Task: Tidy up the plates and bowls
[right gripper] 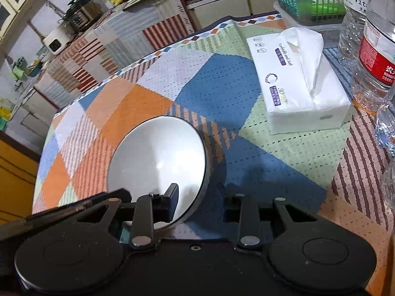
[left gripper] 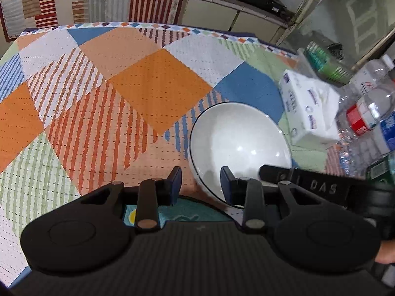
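Note:
A white bowl [left gripper: 239,145] with a thin black rim stands on the patchwork tablecloth [left gripper: 123,86]. My left gripper [left gripper: 201,185] straddles its near left rim, one finger outside and one inside the bowl. Gaps show on both sides, so the gripper is open. In the right wrist view the same bowl [right gripper: 158,165] lies at lower left. My right gripper [right gripper: 200,203] straddles its right rim with space on both sides, also open. A finger [left gripper: 274,172] of the right gripper reaches over the bowl's edge in the left wrist view.
A white tissue pack [right gripper: 301,83] lies to the right of the bowl. Clear water bottles [right gripper: 375,56] and a green basket [right gripper: 311,2] crowd the right edge. A teal patterned thing [left gripper: 177,213] shows under the left gripper. Kitchen cabinets stand beyond the table.

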Action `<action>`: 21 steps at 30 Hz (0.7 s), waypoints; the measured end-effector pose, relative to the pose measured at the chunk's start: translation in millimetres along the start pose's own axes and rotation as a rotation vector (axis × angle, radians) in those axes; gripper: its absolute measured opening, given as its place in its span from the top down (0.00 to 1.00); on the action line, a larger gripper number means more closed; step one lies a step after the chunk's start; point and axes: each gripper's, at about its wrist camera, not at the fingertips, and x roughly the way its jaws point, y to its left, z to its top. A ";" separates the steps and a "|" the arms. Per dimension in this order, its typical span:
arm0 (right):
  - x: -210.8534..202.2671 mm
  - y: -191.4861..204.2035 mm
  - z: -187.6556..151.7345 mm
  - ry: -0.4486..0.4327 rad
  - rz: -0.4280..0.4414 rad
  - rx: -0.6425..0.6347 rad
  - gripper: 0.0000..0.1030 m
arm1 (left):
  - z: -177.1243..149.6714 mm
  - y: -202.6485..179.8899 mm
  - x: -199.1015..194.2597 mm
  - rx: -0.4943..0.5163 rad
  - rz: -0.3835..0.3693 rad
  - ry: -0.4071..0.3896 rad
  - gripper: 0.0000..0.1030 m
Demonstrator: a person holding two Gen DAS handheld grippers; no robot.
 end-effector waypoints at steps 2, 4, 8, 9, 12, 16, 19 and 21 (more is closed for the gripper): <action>3.4 -3.0 2.3 -0.010 -0.027 0.011 0.67 | -0.4 0.9 5.0 -0.009 0.014 0.004 0.70; 5.1 -7.9 4.2 -0.028 -0.037 0.019 0.75 | -1.0 -0.5 8.6 0.012 0.032 0.011 0.72; 7.6 -16.9 9.6 -0.016 0.005 0.069 0.86 | -0.4 -0.7 11.4 -0.011 0.010 0.026 0.84; 9.1 -16.8 10.6 -0.014 0.009 0.069 0.86 | -0.4 -1.7 11.5 -0.016 0.017 0.024 0.85; 16.0 -12.5 13.5 0.008 0.006 0.047 0.91 | 0.7 -6.4 8.7 -0.013 0.023 0.024 0.86; 13.7 -9.0 11.7 0.032 -0.023 0.039 0.90 | 1.3 -11.6 -4.4 0.019 0.017 0.027 0.86; -0.2 -14.2 9.5 0.029 0.019 0.046 0.90 | 0.4 -13.3 -22.3 0.010 -0.012 0.021 0.86; -11.5 -18.0 8.6 0.023 0.050 0.060 0.90 | -1.7 -16.0 -34.6 0.002 -0.026 -0.011 0.85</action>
